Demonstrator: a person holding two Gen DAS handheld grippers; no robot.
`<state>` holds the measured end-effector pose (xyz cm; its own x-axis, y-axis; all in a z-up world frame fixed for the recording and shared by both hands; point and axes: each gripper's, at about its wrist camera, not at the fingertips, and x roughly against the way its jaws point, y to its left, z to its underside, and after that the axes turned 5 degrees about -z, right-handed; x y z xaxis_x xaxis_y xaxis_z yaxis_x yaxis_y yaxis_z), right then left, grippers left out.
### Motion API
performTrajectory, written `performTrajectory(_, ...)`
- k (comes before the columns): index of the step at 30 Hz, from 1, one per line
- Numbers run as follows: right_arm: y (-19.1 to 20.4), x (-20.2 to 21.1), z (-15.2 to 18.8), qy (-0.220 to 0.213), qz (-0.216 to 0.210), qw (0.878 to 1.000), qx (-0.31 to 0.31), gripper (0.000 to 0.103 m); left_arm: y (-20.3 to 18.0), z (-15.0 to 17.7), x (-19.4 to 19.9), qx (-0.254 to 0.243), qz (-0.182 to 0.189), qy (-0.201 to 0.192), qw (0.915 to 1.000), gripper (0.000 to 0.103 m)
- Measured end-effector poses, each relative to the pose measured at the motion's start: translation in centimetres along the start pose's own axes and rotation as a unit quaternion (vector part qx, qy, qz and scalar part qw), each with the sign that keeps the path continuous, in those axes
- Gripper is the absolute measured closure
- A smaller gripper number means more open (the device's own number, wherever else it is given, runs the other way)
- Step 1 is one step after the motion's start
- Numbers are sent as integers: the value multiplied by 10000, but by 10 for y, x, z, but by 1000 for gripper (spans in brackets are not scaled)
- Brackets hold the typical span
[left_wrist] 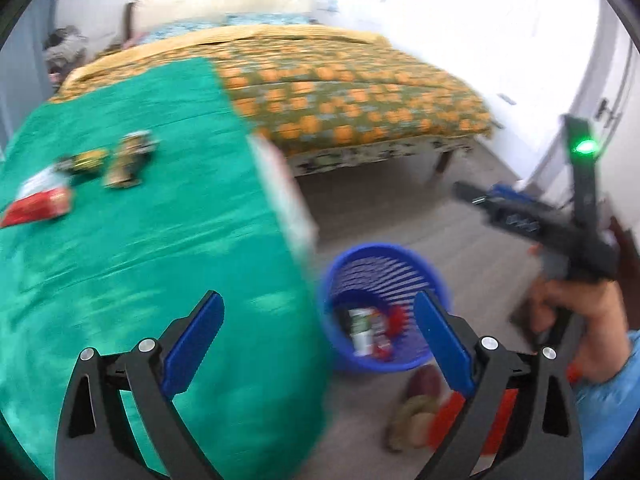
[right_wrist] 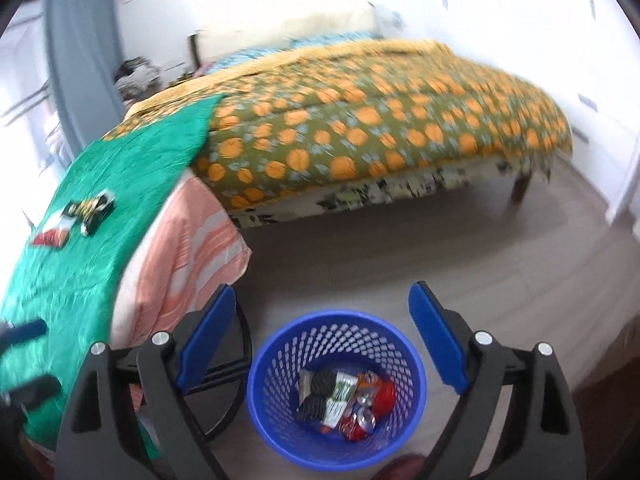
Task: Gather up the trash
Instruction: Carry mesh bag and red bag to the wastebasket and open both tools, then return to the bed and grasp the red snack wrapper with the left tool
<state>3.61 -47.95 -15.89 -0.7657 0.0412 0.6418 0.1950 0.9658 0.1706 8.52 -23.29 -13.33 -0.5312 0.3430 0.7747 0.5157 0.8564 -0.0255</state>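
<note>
A blue mesh basket (right_wrist: 260, 392) stands on the floor and holds several wrappers (right_wrist: 346, 402); it also shows in the left wrist view (left_wrist: 332, 344). My right gripper (right_wrist: 322, 336) is open and empty, right above the basket. My left gripper (left_wrist: 320, 344) is open and empty, over the edge of the green cloth (left_wrist: 140, 264). On that cloth lie a red and white wrapper (left_wrist: 38, 202), a yellow-green wrapper (left_wrist: 86, 160) and a brownish wrapper (left_wrist: 128, 160); they show small in the right wrist view (right_wrist: 74, 216). The right gripper's body (left_wrist: 560, 224) shows at the right of the left wrist view.
A bed with an orange-dotted quilt (right_wrist: 380, 132) stands behind. A striped peach cloth (right_wrist: 188, 248) hangs under the green cloth. Grey floor (right_wrist: 440, 248) lies around the basket. A black round frame (right_wrist: 236, 376) stands left of the basket. Feet (left_wrist: 416, 412) are near the basket.
</note>
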Motion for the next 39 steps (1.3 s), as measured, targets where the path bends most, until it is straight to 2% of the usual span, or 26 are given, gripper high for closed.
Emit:
performTrajectory(4, 48, -2, 5, -142, -124, 9976, 672, 17, 65, 23, 9, 234, -693, 95, 9973, 8)
performTrajectory(9, 120, -9, 20, 30, -590, 9914, 1164, 16, 147, 44, 22, 827, -1422, 229, 9861, 8)
performTrajectory(12, 170, -19, 27, 299, -981, 9853, 1363, 15, 182, 51, 27, 1193, -1657, 248, 9786, 7)
performTrajectory(15, 218, -35, 25, 590, -1183, 9780, 1612, 14, 205, 58, 30, 1387, -1822, 293, 9730, 6)
performTrajectory(17, 244, -55, 20, 833, -1184, 9747, 1705, 14, 215, 63, 32, 1410, -1883, 344, 9713, 6)
performTrajectory(19, 260, -71, 17, 901, -1057, 9737, 1807, 14, 220, 64, 28, 1418, -1918, 392, 9703, 6)
performTrajectory(22, 274, -95, 15, 1021, -994, 9717, 1883, 13, 226, 65, 27, 1451, -1990, 435, 9682, 6)
performTrajectory(27, 269, -102, 12, 1000, -1100, 9741, 1704, 8, 229, 52, 20, 1562, -2077, 404, 9648, 6)
performTrajectory(33, 271, -102, 12, 953, -1046, 9741, 1765, 8, 239, -2, -6, 1798, -2105, 199, 9607, 6)
performTrajectory(37, 273, -102, 13, 907, -993, 9742, 1810, 8, 243, -41, -39, 1968, -2022, 321, 9588, 6)
performTrajectory(39, 273, -101, 13, 900, -990, 9743, 1811, 8, 245, -56, -57, 2010, -2125, 412, 9554, 6)
